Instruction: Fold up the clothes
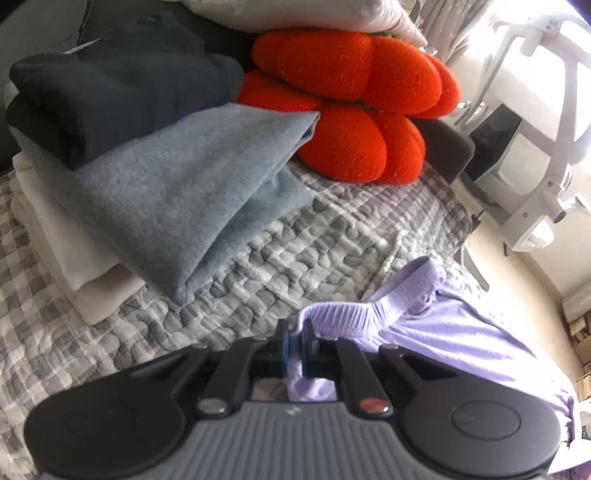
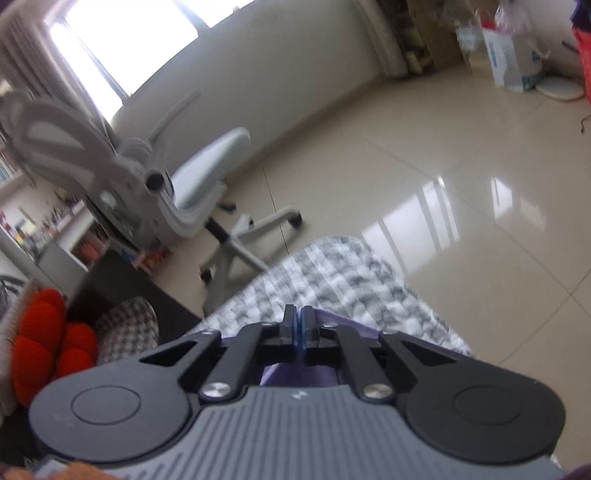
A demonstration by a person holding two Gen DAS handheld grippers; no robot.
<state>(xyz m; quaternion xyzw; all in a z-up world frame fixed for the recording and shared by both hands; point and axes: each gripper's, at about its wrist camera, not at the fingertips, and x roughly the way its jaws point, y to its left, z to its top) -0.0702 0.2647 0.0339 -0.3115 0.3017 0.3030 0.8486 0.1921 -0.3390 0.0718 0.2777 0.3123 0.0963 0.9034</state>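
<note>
A lilac garment [image 1: 461, 332] with a gathered elastic waistband lies on the checked grey quilt [image 1: 295, 236]. My left gripper [image 1: 295, 339] is shut on the waistband's edge, and cloth runs between its blue pads and hangs below them. In the right wrist view my right gripper [image 2: 297, 325] is shut, pads together, with no cloth showing between them. It hovers just over the lilac garment [image 2: 295, 373] near the quilt's corner [image 2: 351, 273]. At the left stands a pile of folded clothes: a dark navy piece [image 1: 122, 103] on a grey-blue one [image 1: 177, 199], over white ones [image 1: 74, 258].
Orange-red cushions [image 1: 351, 103] and a white pillow [image 1: 314, 14] lie at the bed's far end. Beyond the bed edge are a glossy tiled floor [image 2: 443, 166], a light grey office chair [image 2: 192, 184], a dark bedside unit [image 2: 122, 284] and shelves [image 2: 55, 229].
</note>
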